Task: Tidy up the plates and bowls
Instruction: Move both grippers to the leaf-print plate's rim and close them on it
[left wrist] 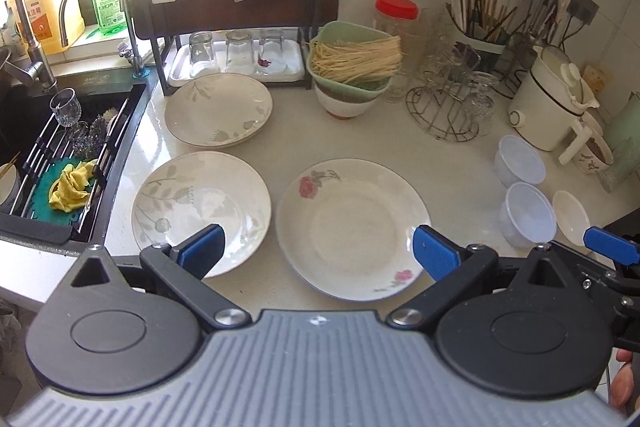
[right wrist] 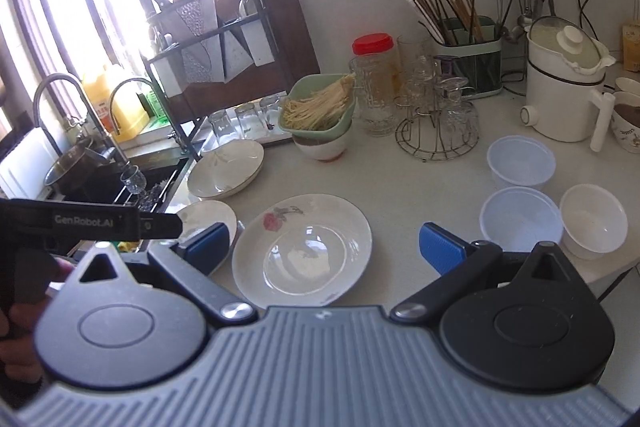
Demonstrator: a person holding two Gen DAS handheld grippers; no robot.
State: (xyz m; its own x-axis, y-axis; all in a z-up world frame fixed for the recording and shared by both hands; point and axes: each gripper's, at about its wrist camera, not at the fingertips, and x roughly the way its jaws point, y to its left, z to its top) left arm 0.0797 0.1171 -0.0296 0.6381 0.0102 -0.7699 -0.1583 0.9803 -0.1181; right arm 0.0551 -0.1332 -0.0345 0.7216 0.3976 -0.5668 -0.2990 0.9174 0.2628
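Three plates lie on the white counter. A rose-patterned plate (left wrist: 352, 227) (right wrist: 302, 251) sits nearest, a leaf-patterned plate (left wrist: 200, 211) (right wrist: 206, 217) to its left, and a third leaf plate (left wrist: 218, 109) (right wrist: 226, 167) behind. Two translucent plastic bowls (left wrist: 520, 161) (left wrist: 528, 213) (right wrist: 520, 161) (right wrist: 520, 219) and a small white bowl (left wrist: 572, 215) (right wrist: 592, 225) stand to the right. My left gripper (left wrist: 318, 253) hovers open over the near edges of the two front plates, holding nothing. My right gripper (right wrist: 324, 247) is open around the rose plate's near side, empty.
A sink (left wrist: 60, 155) with a rack, a glass and a yellow cloth lies left. A dish rack (left wrist: 240, 7) with upturned glasses stands behind. A green bowl of noodles (left wrist: 352, 63) on a stacked bowl, a wire glass stand (left wrist: 444, 107), a chopstick holder (right wrist: 468, 59) and a white pot (right wrist: 564, 95) crowd the back.
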